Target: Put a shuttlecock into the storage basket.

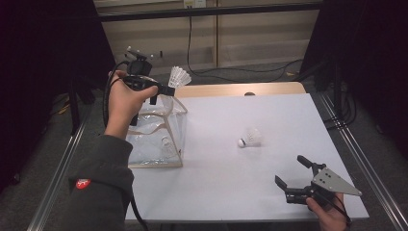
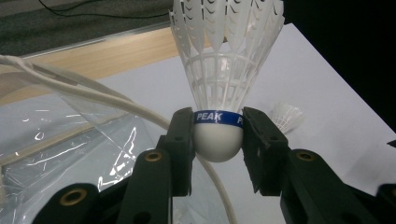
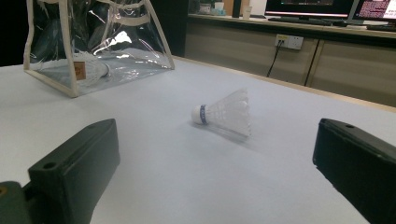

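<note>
- The white-topped rectangular bench (image 1: 231, 187) carries everything, with a strip of pale wood showing along its far edge.
- A clear plastic bag with cream fabric edging (image 1: 159, 130) stands upright at the bench's left side, mouth open upward; a white shuttlecock (image 3: 91, 69) lies inside on its floor, seen through the wall in the right gripper view.
- The left tongs (image 2: 218, 135), held up in the person's left hand (image 1: 126, 101), hover above the bag's open mouth. Their jaws are closed on the round white cork of a white plastic-skirted shuttlecock with a blue band (image 2: 219, 79), the skirt pointing away from the hand.
- The right tongs (image 1: 293, 172) sit low over the near right corner of the bench, jaws spread wide with nothing between them.
- A second white shuttlecock with a blue band (image 1: 250, 138) lies on its side in the middle of the bench, well apart from the bag and beyond the right tongs, cork toward the bag.
</note>
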`<state>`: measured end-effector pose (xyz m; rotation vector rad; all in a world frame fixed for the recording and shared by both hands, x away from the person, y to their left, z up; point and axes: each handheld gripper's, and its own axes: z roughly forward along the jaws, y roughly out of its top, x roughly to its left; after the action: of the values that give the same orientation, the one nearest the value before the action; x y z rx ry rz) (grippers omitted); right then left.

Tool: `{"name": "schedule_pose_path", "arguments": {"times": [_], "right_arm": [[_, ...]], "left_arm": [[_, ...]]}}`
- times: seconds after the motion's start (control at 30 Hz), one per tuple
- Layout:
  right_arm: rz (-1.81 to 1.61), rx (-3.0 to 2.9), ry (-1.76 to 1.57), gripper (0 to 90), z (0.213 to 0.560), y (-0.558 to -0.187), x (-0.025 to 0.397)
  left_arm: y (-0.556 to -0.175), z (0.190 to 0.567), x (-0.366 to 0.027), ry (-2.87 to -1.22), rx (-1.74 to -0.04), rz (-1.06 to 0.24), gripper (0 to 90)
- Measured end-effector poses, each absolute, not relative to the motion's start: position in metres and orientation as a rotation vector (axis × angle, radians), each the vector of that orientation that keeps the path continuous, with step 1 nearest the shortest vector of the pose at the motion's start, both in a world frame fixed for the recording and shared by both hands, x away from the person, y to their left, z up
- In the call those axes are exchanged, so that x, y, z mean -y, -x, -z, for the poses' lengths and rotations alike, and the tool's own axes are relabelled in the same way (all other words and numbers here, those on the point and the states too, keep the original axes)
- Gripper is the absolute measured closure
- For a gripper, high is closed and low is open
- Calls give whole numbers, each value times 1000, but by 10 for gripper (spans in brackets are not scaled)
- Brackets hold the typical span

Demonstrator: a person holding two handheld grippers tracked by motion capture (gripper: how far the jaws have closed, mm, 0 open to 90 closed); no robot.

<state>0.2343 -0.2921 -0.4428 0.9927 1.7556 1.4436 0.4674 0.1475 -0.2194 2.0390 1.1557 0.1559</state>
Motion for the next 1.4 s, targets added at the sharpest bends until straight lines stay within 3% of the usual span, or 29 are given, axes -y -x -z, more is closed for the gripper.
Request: {"name": "schedule_pose_path", "arguments": {"times": [1.4], "right_arm": [[-1443,-1755,-992,5,443,-234,292]], "left_arm": [[-472,220,-173,-1995,-1239,-212,652]]}}
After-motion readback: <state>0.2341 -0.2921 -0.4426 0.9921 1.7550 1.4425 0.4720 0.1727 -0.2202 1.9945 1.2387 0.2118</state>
